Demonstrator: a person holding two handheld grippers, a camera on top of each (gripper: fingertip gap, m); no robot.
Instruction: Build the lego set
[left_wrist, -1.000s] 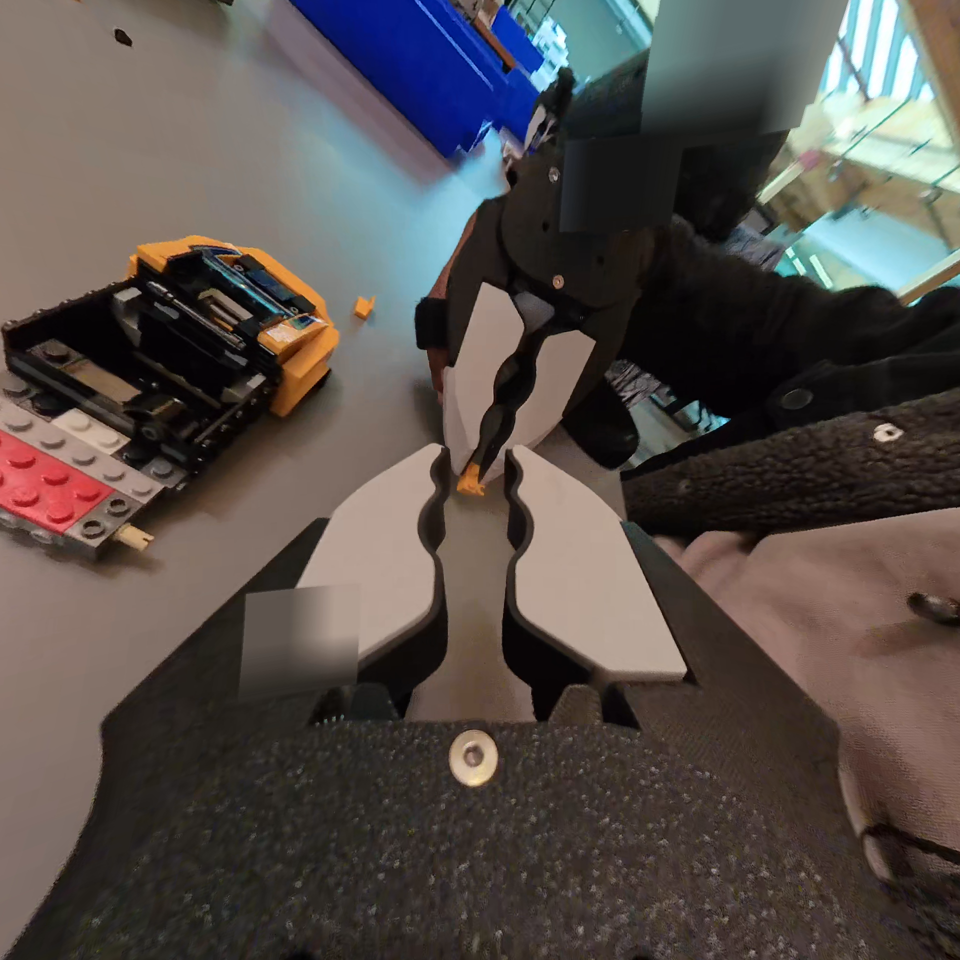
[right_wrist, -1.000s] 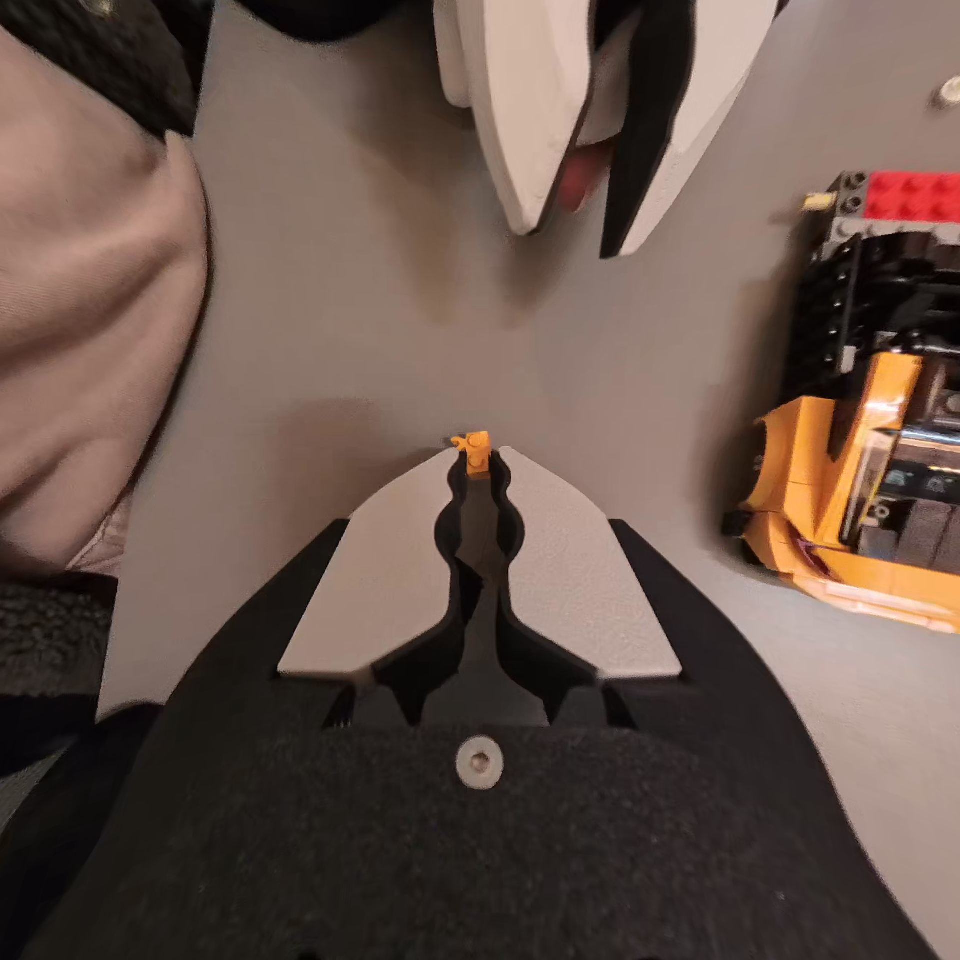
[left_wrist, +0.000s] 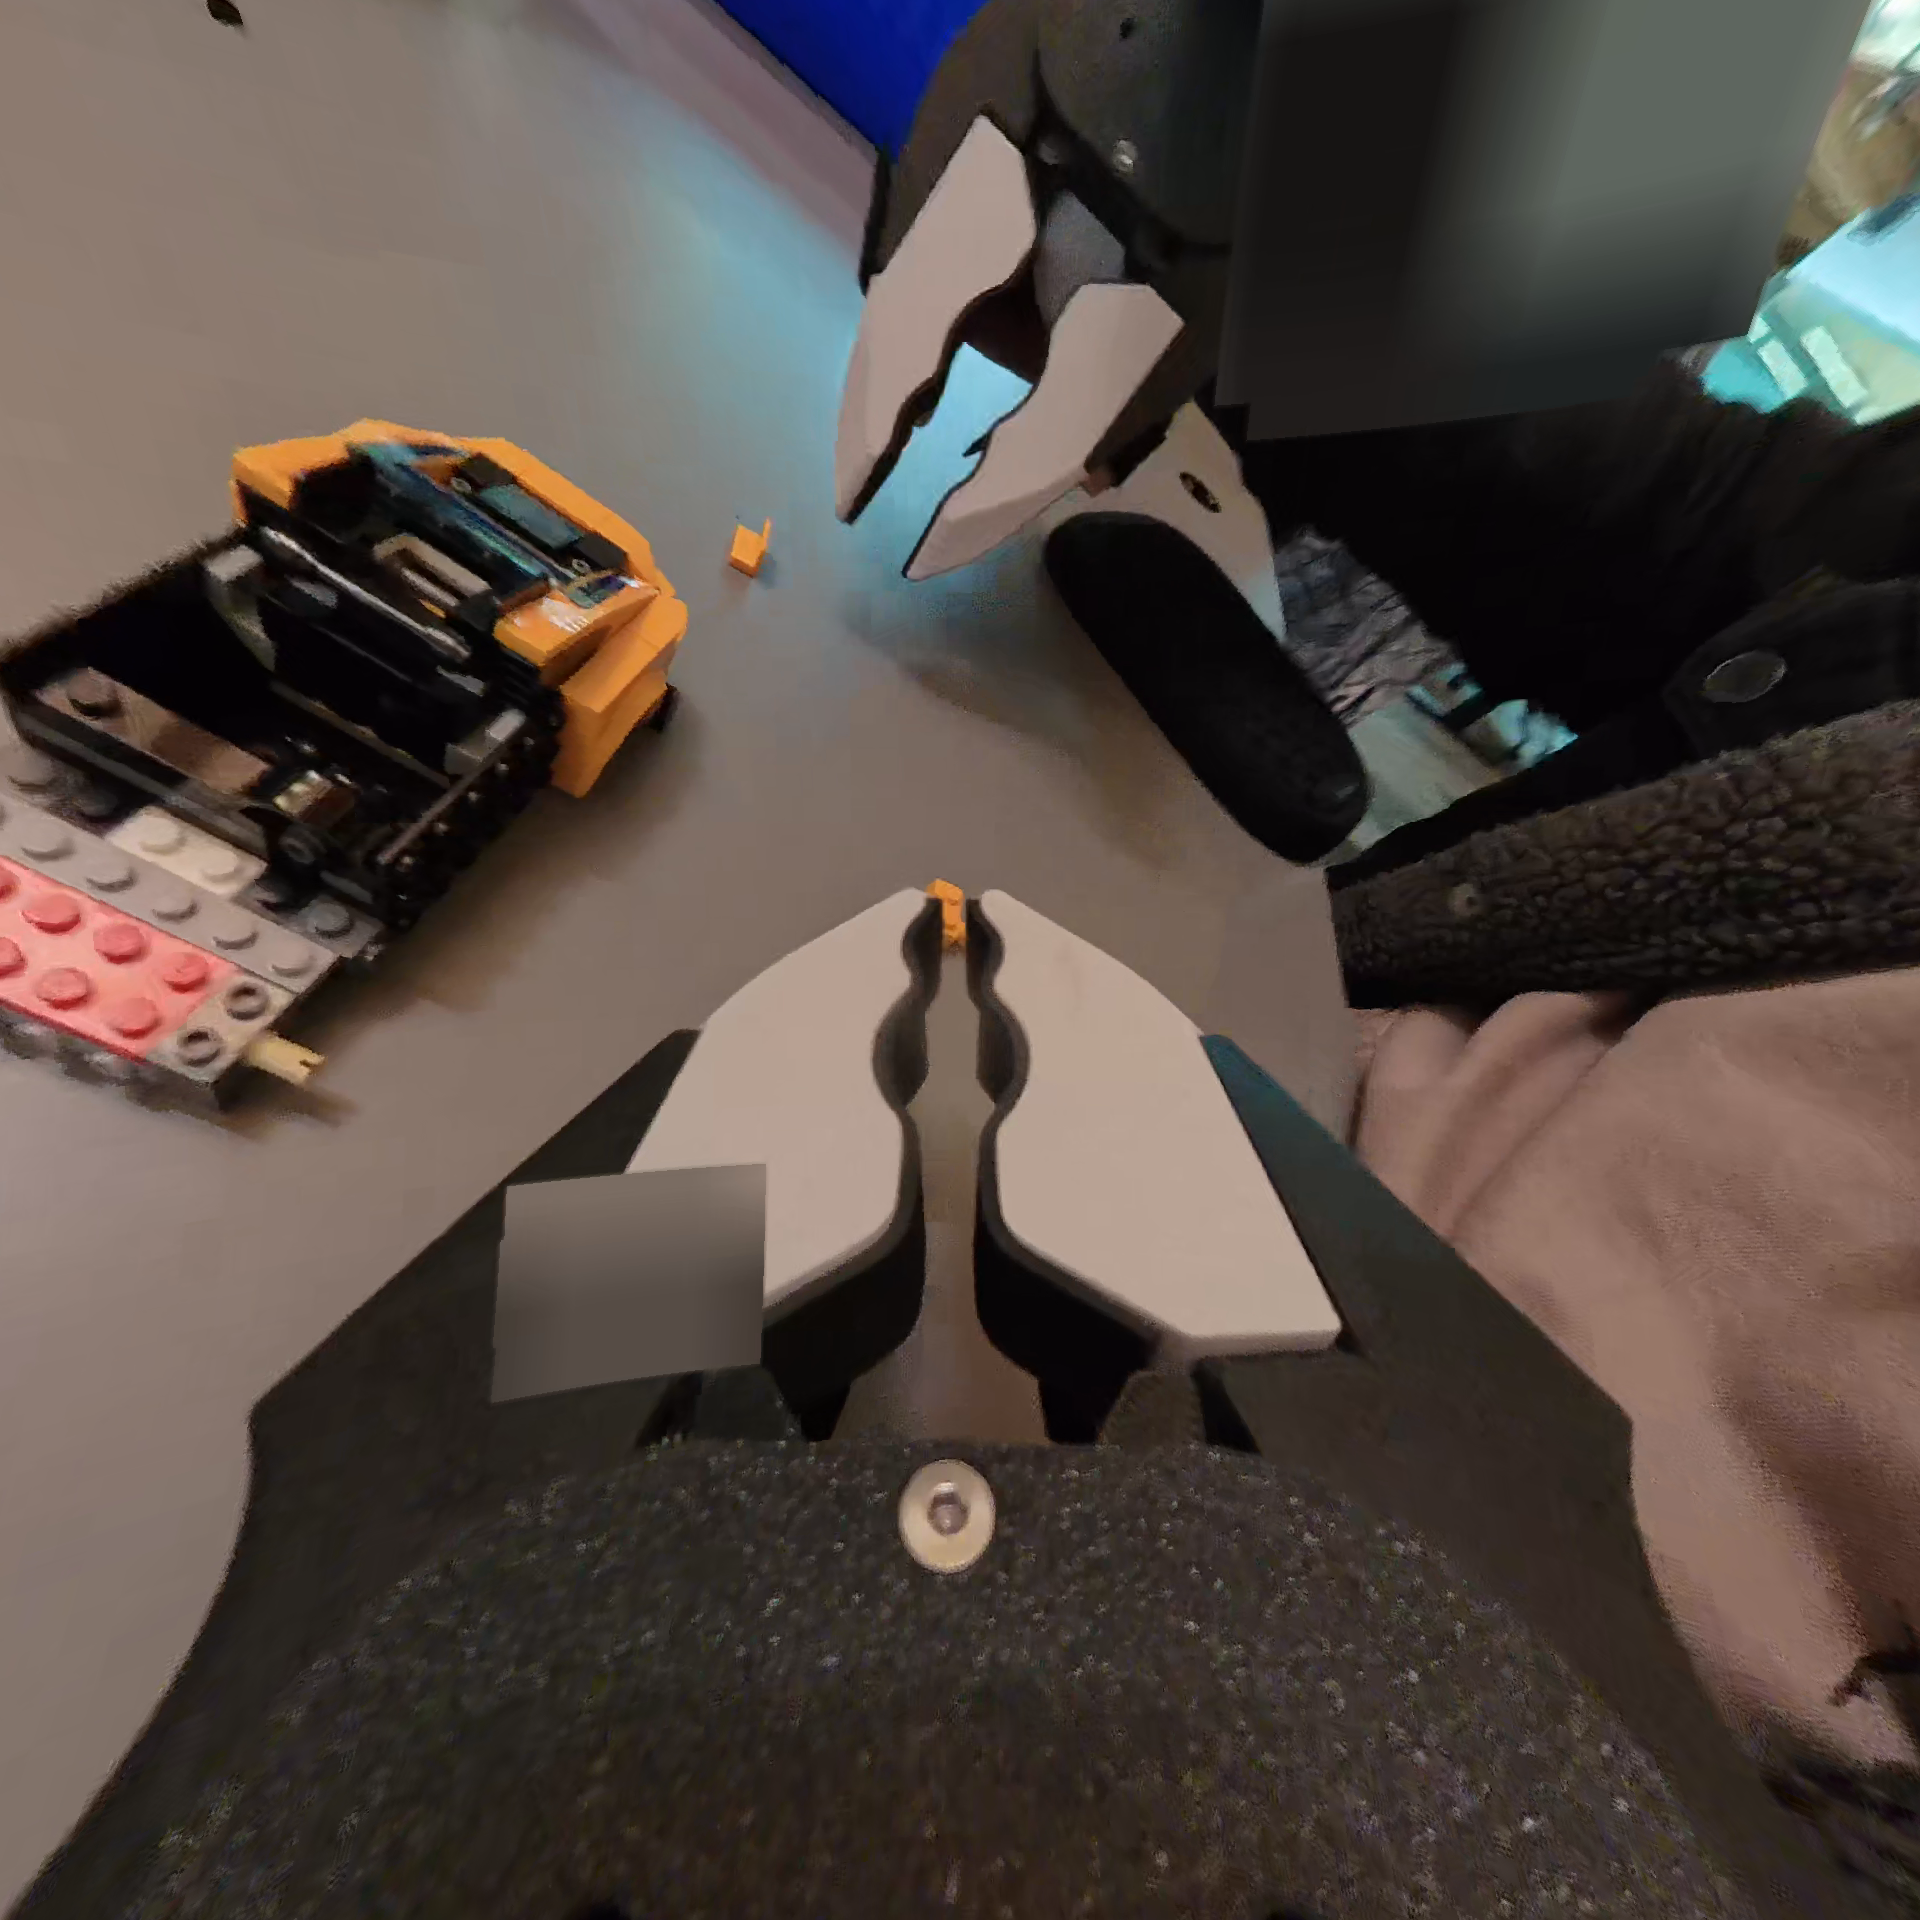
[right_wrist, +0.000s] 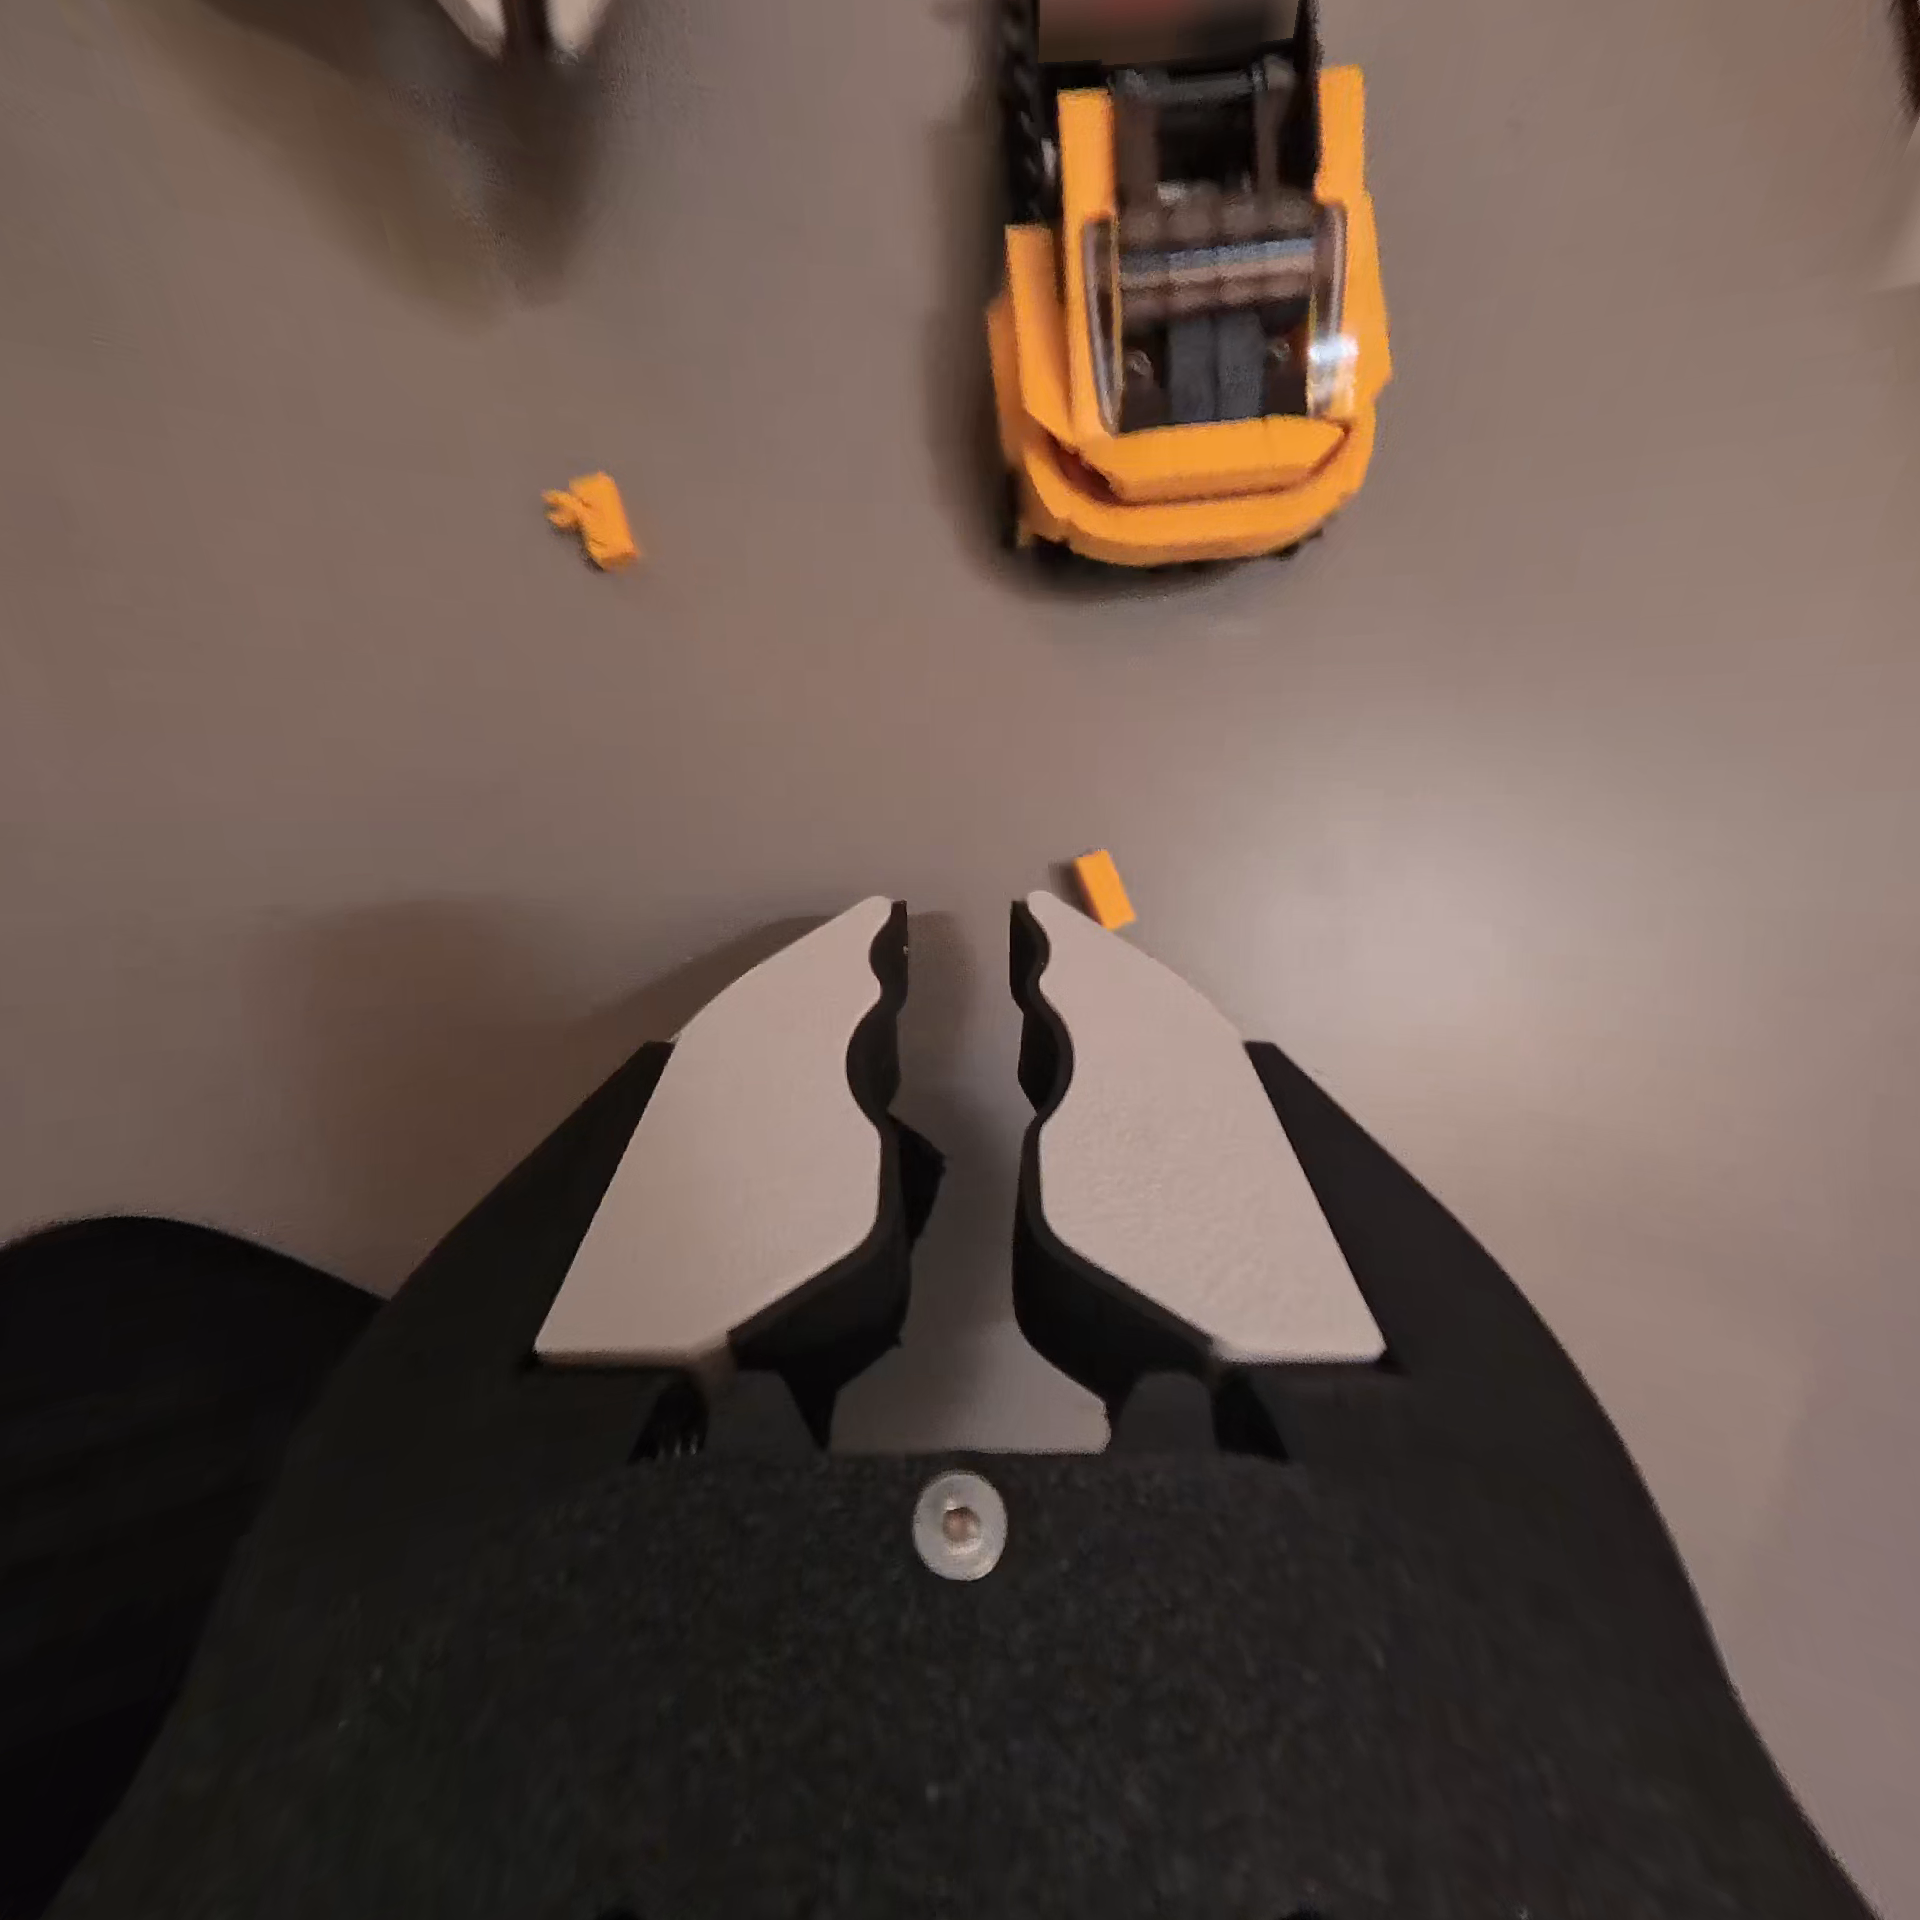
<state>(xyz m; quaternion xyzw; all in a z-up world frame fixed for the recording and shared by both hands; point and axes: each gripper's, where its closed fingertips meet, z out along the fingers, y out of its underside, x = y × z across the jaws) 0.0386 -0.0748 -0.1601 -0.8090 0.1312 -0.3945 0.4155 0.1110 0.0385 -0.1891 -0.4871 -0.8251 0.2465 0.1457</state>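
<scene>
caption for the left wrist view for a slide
Left gripper pinches a small orange piece above the grey table, beside the partly built orange car; right gripper open.

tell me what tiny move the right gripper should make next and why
Probably nudge the right gripper sideways toward the loose orange piece: it is open, and the piece lies on the table just outside one fingertip, not between them.

Table: smooth grey matte table (right_wrist: 364, 727)
On it: part-built orange-and-black brick car (right_wrist: 1184, 343); two loose small orange brick pieces (right_wrist: 594, 517) (right_wrist: 1103, 888)
</scene>
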